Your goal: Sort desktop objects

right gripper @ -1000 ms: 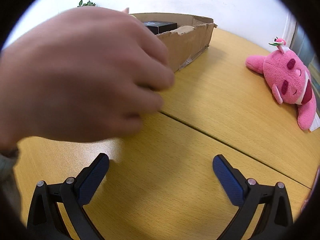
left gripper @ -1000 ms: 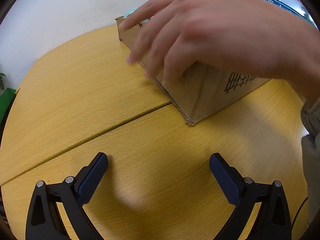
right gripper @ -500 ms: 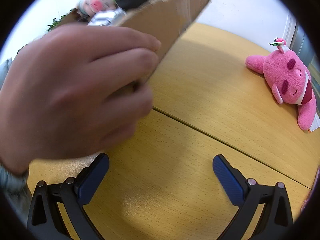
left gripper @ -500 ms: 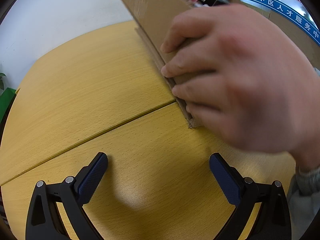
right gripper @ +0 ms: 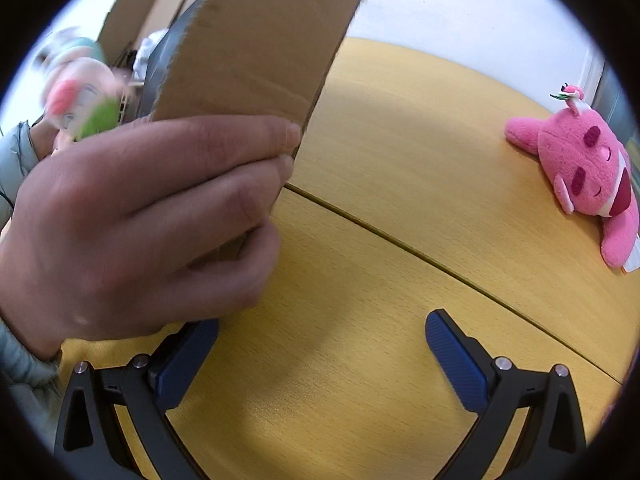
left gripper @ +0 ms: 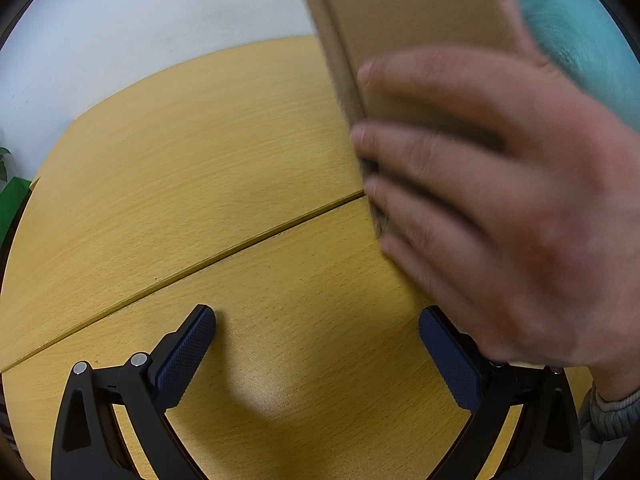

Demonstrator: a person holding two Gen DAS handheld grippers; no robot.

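Note:
A cardboard box [left gripper: 408,16] is tipped up steeply off the wooden table [left gripper: 180,152], held by bare hands [left gripper: 500,208]. It also shows in the right wrist view [right gripper: 260,48], with a hand [right gripper: 140,220] gripping its lower edge. Items spill from it: a teal plush [left gripper: 580,40], and a blurred plush with pink and green [right gripper: 76,92]. A pink plush toy [right gripper: 588,168] lies on the table at the right. My left gripper [left gripper: 316,352] is open and empty above the table. My right gripper [right gripper: 320,356] is open and empty.
A seam [right gripper: 440,260] runs across the tabletop. A white wall [left gripper: 140,20] stands behind the table. A green plant [left gripper: 12,200] shows past the table's left edge. A grey sleeve [right gripper: 20,152] is at the far left.
The hands have tipped the cardboard box from lying flat on the table to nearly upright and lifted it. Items have begun sliding out. Both grippers have stayed still.

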